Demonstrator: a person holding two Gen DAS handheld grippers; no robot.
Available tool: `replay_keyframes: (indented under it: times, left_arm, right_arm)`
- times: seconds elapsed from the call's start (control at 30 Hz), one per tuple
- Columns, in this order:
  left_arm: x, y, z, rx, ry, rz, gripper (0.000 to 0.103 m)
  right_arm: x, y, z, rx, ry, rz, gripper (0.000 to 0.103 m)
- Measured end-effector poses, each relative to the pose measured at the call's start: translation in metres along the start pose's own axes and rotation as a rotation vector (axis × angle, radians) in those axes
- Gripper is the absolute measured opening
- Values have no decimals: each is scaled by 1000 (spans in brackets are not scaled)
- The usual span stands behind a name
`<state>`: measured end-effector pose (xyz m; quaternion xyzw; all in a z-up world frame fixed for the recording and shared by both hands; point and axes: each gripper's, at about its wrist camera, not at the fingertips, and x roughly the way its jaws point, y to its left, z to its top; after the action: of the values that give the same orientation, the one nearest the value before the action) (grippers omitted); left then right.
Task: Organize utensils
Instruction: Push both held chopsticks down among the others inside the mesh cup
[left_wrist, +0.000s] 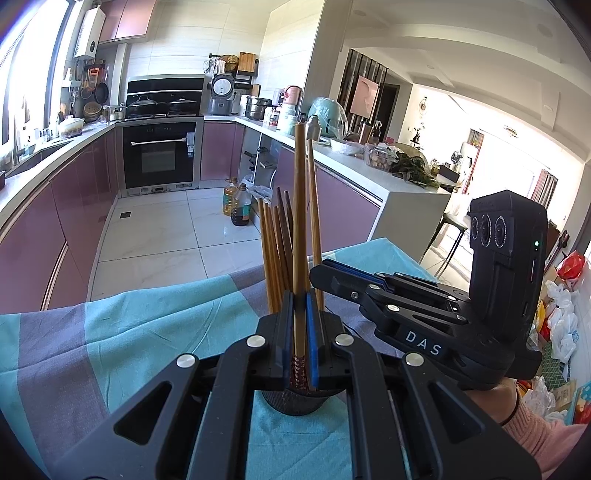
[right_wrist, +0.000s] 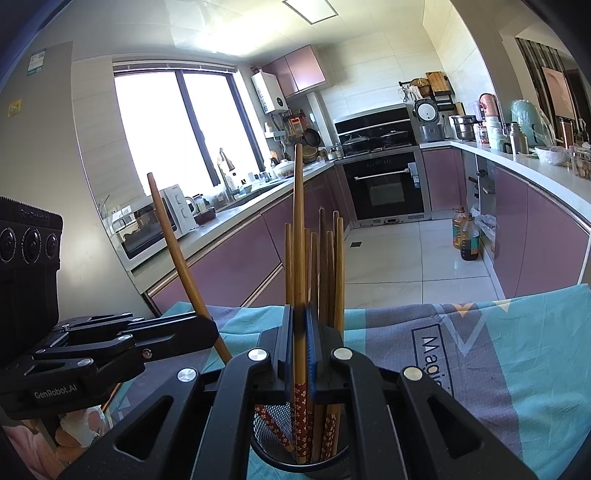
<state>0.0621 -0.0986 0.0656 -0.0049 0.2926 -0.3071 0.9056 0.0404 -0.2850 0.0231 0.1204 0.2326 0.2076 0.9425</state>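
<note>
A black mesh cup (right_wrist: 273, 424) stands on the blue-grey tablecloth (right_wrist: 517, 350) and holds several wooden chopsticks (right_wrist: 327, 266) upright; it also shows in the left wrist view (left_wrist: 295, 400). My left gripper (left_wrist: 300, 325) is shut on one chopstick (left_wrist: 300, 221) whose patterned end is in the cup. My right gripper (right_wrist: 299, 332) is shut on another chopstick (right_wrist: 299, 240), its patterned end also down in the cup. Each gripper appears in the other's view: the right gripper (left_wrist: 325, 271) and the left gripper (right_wrist: 210, 325).
The table edge lies just beyond the cup, with tiled kitchen floor (left_wrist: 166, 229) past it. Purple cabinets, an oven (left_wrist: 159, 155) and two oil bottles (left_wrist: 236, 203) stand farther back. Plastic bags (left_wrist: 561, 306) lie at the right.
</note>
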Motion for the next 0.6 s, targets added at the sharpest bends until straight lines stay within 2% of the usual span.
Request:
replay_keyframes:
  times: [0.6]
  left_arm:
    - [5,1,-6,8,19,1,7]
  right_arm:
    - [2,1,-9,6,11,0,5]
